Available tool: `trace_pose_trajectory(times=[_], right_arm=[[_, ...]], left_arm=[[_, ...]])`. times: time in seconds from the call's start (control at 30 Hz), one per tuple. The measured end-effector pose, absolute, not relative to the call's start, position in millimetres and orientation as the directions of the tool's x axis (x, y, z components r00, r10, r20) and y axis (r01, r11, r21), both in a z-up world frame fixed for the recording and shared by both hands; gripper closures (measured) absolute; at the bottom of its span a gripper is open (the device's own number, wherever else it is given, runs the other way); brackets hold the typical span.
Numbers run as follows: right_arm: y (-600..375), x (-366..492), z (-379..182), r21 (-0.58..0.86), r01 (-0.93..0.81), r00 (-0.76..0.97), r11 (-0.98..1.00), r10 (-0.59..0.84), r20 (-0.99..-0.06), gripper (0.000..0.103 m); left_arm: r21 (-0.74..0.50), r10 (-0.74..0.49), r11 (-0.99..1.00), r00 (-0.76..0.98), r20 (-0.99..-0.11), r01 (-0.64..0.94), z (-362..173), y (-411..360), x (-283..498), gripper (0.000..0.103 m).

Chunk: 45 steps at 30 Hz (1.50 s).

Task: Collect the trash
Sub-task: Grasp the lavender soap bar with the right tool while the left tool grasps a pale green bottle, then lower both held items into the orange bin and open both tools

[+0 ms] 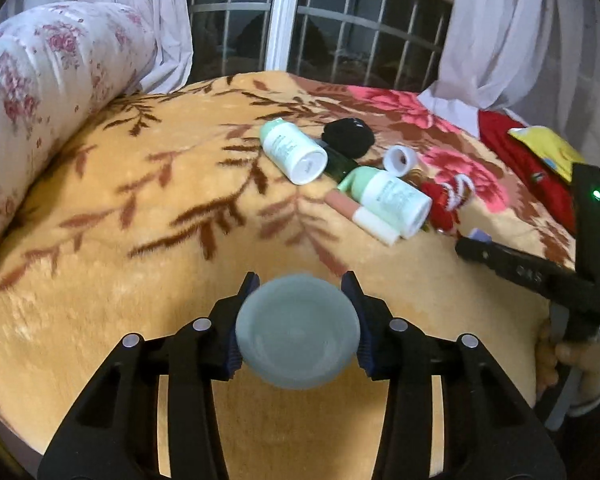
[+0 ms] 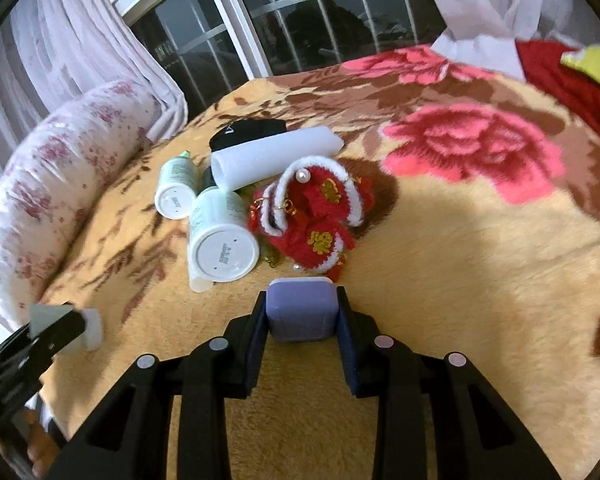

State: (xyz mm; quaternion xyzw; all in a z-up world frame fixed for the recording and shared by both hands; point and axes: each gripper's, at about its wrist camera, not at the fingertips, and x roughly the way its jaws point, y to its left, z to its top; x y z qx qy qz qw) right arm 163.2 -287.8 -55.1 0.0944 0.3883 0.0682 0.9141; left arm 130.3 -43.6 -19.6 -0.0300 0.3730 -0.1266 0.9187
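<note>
My left gripper (image 1: 298, 292) is shut on a pale grey-green round jar (image 1: 298, 334), held above the orange floral blanket (image 1: 140, 220). My right gripper (image 2: 302, 300) is shut on a small lilac rounded case (image 2: 301, 310). Further back on the blanket lies a pile: two white-and-green bottles (image 1: 292, 150) (image 1: 392, 196), a pink-and-white tube (image 1: 364, 216), a white foam roll (image 2: 276, 156), a black cloth (image 1: 348, 136) and a red fuzzy ornament (image 2: 320, 220). The right gripper also shows in the left wrist view (image 1: 472, 246), and the left one with its jar in the right wrist view (image 2: 68, 324).
A floral bolster (image 1: 32, 92) runs along the left side of the bed. A window with bars (image 1: 324, 20) and white curtains (image 1: 520, 28) are behind. Red and yellow fabric (image 1: 540, 156) lies at the far right.
</note>
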Motion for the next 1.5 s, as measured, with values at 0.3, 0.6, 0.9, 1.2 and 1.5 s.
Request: trace_pose_trajectory(times=[0.3,0.6,0.9,1.2,1.5], right_arm=[[-283,114,-32,0.216,-0.055,0.739,0.975,0.185,-0.648,0.071],[-248,25,-16,0.224,-0.175,0.74,0.959,0.278,-0.612,0.071],[-219,-57,-51,0.194,-0.222,0.658,0.955,0.294,-0.693,0.071],[-215,-76,-114,0.239,-0.176,0.526,0.955,0.296,-0.797,0.071],[-209,-70,-134,0.243,-0.161,0.465,0.957,0.291,-0.836,0.071]], left_arm=[[-0.165,-0.294,0.955,0.732,-0.615,0.245,-8,-26,81,0.061],[-0.119,-0.323,0.942,0.75,-0.578,0.314,18,-27,7,0.061],[-0.095,-0.288,0.946,0.673,-0.682,0.309,-21,-25,-52,0.061],[-0.096,-0.239,0.948,0.483,-0.842,0.303,-100,-36,-59,0.061],[-0.112,-0.227,0.953,0.42,-0.879,0.282,-120,-33,-52,0.061]])
